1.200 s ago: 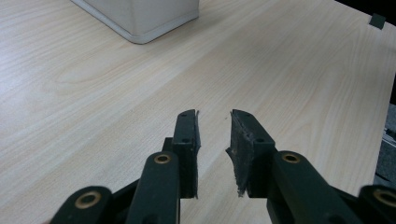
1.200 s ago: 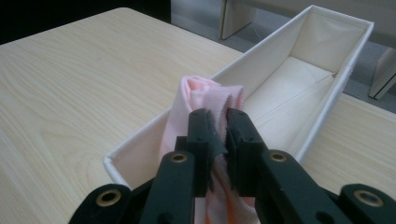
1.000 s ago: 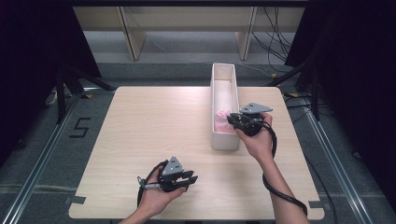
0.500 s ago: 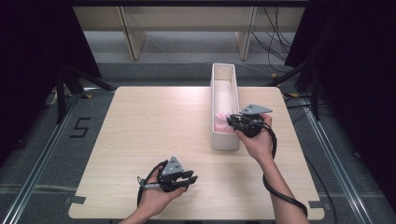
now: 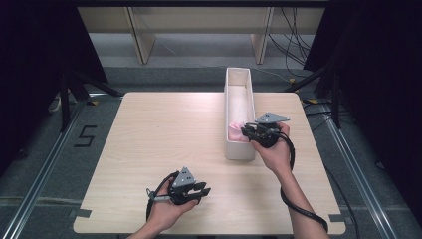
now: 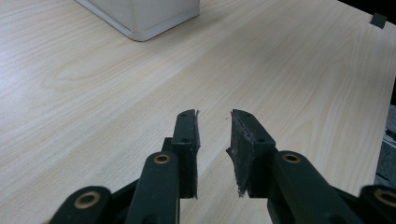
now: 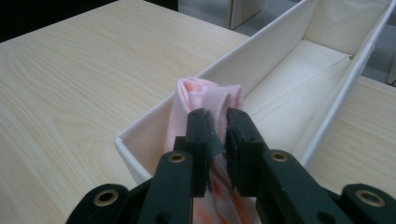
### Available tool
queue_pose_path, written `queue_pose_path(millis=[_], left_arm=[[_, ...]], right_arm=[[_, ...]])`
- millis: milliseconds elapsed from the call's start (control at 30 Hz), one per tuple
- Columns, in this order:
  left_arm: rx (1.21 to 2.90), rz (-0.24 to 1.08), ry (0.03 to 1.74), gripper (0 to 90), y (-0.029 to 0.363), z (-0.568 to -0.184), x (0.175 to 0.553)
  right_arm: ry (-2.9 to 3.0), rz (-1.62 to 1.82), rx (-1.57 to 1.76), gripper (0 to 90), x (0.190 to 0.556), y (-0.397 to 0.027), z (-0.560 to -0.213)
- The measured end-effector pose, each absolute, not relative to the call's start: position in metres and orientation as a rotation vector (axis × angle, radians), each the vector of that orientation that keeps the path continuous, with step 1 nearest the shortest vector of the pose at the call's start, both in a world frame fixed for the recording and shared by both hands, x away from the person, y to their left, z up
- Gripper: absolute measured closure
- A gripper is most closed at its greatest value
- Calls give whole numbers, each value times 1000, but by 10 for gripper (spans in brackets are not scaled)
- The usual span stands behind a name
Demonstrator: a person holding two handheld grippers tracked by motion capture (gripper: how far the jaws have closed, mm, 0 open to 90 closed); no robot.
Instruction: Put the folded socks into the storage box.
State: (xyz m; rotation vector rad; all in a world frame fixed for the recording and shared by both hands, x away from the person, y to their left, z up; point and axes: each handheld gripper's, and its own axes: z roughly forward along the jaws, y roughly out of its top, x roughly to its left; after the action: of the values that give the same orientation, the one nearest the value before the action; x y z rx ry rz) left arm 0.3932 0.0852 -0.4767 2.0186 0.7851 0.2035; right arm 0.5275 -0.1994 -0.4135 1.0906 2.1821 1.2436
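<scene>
Right gripper (image 7: 217,116), lower centre of the right gripper view: jaws nearly together, clamped on a fold of pink cloth (image 7: 205,95) that bulges above the tips and trails down between them. Cloth sits at the near end of the long white bin (image 7: 327,93), over its corner; in the high view the same gripper (image 5: 247,131) shows at centre right, reaching across the bin's right wall, pink cloth (image 5: 235,130) just left of it inside the bin (image 5: 238,152). Left gripper (image 6: 214,116): jaws apart with bare counter (image 6: 93,79) between them, holding nothing; in the high view it lies low at bottom centre (image 5: 201,189). Risks, as judged: grip is on 1 thin fold, so cloth may slip free if lifted quickly; trailing cloth could snag the rim and drag or tip the light bin, with no second hold on it. Right hand (image 5: 271,152) wraps the gripper body, forearm running in from lower right, wrist bent left; left hand (image 5: 166,209) rests near the counter's bottom edge.
</scene>
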Motion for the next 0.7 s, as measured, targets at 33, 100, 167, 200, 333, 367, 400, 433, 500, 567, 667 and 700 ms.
queue_pose_path(millis=[33,100,167,200,333,367,400,433,500,567,667,700], left_arm=[[2020,204,783,709,85,-477,393],[2019,205,785,709,85,-477,393],[2019,205,785,708,85,-477,393],[2019,205,785,708,85,-477,393],[2020,215,779,708,85,-476,393],[2020,215,779,708,85,-476,393],[2029,214,782,708,85,-475,393],[2014,211,789,708,84,-476,393],[2016,211,789,708,84,-476,393],[2015,210,790,708,83,-476,393],[2018,211,787,708,83,-476,393],[2017,211,787,708,83,-476,393]], right_arm=[[2186,1244,1073,796,528,-200,-414],[2183,1227,1072,796,528,-201,-413],[2176,1235,1062,795,528,-201,-414],[2176,1235,1062,795,528,-201,-414],[2198,1239,1108,795,526,-200,-414],[2198,1239,1108,795,526,-200,-414],[2193,1226,1066,795,528,-201,-414],[2197,1233,1098,795,526,-200,-414],[2200,1231,1101,795,526,-199,-414],[2194,1225,1093,795,526,-200,-415],[2195,1232,1080,795,526,-200,-416],[2197,1228,1071,795,527,-201,-415]])
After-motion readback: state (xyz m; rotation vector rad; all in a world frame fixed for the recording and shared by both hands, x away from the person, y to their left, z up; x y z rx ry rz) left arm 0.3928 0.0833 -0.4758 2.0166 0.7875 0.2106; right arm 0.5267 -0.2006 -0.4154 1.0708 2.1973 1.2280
